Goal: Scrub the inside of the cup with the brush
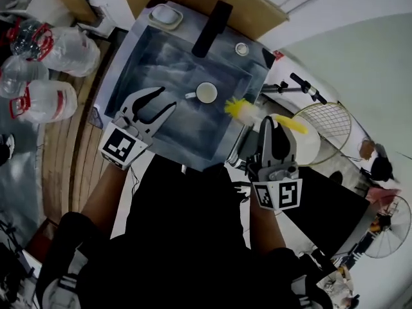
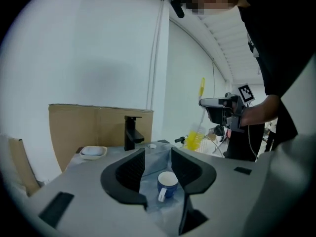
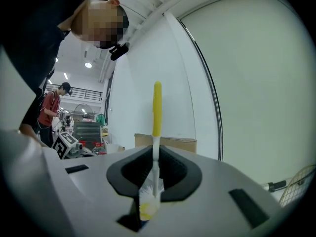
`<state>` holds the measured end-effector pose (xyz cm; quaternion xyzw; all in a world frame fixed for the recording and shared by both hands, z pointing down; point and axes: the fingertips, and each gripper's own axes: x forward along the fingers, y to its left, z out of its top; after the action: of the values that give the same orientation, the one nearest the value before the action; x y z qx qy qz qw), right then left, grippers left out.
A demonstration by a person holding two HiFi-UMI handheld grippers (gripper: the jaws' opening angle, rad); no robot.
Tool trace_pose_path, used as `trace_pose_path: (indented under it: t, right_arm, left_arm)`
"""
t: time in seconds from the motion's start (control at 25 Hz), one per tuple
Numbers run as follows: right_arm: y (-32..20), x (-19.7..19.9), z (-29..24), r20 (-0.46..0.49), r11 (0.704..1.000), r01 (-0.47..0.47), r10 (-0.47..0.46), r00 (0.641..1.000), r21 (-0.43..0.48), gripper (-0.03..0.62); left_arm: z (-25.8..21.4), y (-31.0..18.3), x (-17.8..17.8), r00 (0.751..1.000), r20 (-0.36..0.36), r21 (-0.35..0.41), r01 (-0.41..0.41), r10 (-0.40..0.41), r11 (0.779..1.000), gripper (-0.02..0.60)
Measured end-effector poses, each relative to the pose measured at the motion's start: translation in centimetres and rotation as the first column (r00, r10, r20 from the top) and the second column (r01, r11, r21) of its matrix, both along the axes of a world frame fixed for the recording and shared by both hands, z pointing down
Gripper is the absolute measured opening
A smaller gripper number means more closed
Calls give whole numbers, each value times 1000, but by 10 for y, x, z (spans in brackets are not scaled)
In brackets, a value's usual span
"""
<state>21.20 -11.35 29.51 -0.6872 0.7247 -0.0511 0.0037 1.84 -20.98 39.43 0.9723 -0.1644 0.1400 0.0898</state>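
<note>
One sink (image 1: 164,56), one faucet (image 1: 212,19), one soap dish (image 1: 165,16), one cup (image 1: 206,93), one brush (image 1: 243,110), two claws (image 1: 166,100) (image 1: 270,122).

Grey, black-jawed left tool (image 1: 168,99) and right tool (image 1: 275,125); clothing (image 1: 187,237) seemingly black.

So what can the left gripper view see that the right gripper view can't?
Only the left gripper view: the blue cup in the sink, seen between the open fingers of the left gripper, plus the black tap and the soap dish. Only the right gripper view: a person in red far behind. Both: the yellow brush that the right gripper is shut on, and the cardboard.
</note>
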Motion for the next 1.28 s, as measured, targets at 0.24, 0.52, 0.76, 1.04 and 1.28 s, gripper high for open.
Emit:
trace_pose_path:
  t: [0.24, 0.52, 0.76, 1.04, 1.28]
  right_arm:
    - [-25, 1, 19, 23, 1000, 25, -26, 999, 6, 48]
    - [-41, -2, 42, 11, 985, 170, -171, 985, 29, 48]
    - [-53, -8, 69, 42, 962, 270, -272, 961, 47, 48]
    - [-61, -30, 89, 35, 926, 374, -376, 926, 54, 48]
    - [-68, -39, 104, 48, 903, 428, -430, 902, 49, 48]
  left_arm:
    - [36, -11, 18, 980, 127, 69, -164, 155, 984, 175]
    - [101, -1, 38, 897, 317, 23, -330, 307, 944, 175]
    - [157, 4, 51, 811, 447, -21, -412, 378, 911, 178]
    - [202, 16, 68, 695, 555, -35, -530, 458, 847, 176]
    - [221, 18, 74, 605, 648, -39, -581, 463, 813, 128]
